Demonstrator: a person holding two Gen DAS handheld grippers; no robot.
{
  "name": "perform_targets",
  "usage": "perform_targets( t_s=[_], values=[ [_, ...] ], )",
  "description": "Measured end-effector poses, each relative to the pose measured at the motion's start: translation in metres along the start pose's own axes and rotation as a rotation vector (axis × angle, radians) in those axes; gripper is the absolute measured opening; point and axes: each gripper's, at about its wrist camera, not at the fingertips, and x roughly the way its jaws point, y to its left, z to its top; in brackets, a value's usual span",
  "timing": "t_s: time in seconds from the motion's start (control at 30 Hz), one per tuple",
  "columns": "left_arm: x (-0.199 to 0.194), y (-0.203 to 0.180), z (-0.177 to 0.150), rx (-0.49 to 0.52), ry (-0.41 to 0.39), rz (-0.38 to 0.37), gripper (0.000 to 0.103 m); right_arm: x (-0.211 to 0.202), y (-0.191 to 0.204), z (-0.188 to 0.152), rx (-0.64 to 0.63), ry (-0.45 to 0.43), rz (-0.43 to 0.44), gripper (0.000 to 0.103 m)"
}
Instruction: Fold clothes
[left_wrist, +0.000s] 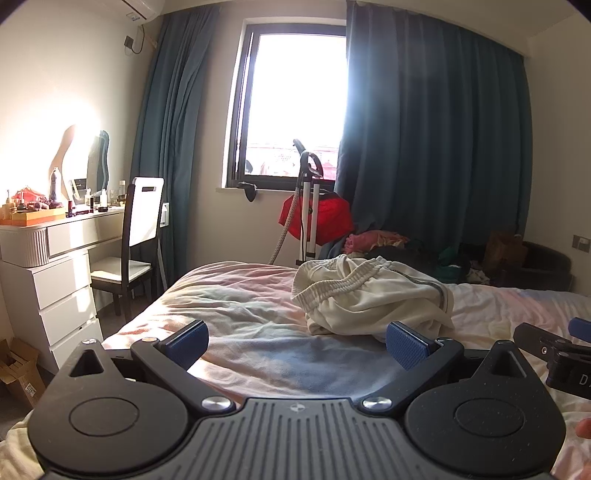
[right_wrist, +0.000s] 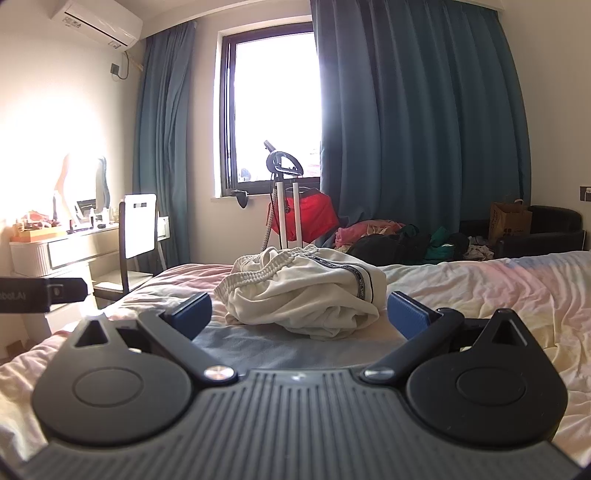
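Near the middle of the bed (right_wrist: 480, 295), toward its far edge, a crumpled cream garment (right_wrist: 306, 291) lies in a heap with its elastic waistband showing. Both the left gripper (left_wrist: 297, 341) and the right gripper (right_wrist: 299, 314) hover just short of it, jaws spread wide and holding nothing.

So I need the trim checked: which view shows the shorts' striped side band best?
The right wrist view: the striped band faces the camera on the cream shorts. The left wrist view catches only its dark edge.

A crumpled cream pair of elastic-waist shorts (right_wrist: 303, 295) lies on the pastel-sheeted bed (right_wrist: 480, 295), just ahead of both open jaws; a white drawer dresser (left_wrist: 55, 280) stands far left.
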Motion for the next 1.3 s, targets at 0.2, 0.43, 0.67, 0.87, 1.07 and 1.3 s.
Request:
perform_targets(
  t_s=[0.2, 0.43, 0.67, 0.87, 1.07, 1.3],
  values=[
    [0.0, 0.001, 0.0, -0.008, 0.003, -0.005, 0.103, 0.001, 0.003, -0.001, -0.016, 0.004, -0.001, 0.103],
    [0.004, -0.001, -0.002, -0.002, 0.007, -0.003, 0.103, 0.003, 0.005, -0.001, -0.031, 0.006, -0.004, 0.103],
    [0.006, -0.002, -0.002, 0.005, 0.021, 0.001, 0.103, 0.001, 0.005, -0.002, -0.018, 0.002, -0.012, 0.103],
    [0.009, -0.002, -0.002, 0.001, 0.037, 0.014, 0.103, -0.001, 0.006, -0.002, -0.006, 0.003, -0.005, 0.103],
    [0.011, -0.001, -0.003, -0.005, 0.05, 0.012, 0.103, -0.002, 0.007, -0.002, -0.008, 0.001, -0.003, 0.103],
    [0.01, 0.0, -0.003, -0.012, 0.054, -0.002, 0.103, -0.002, 0.005, -0.002, -0.005, 0.001, -0.002, 0.103]
  ],
)
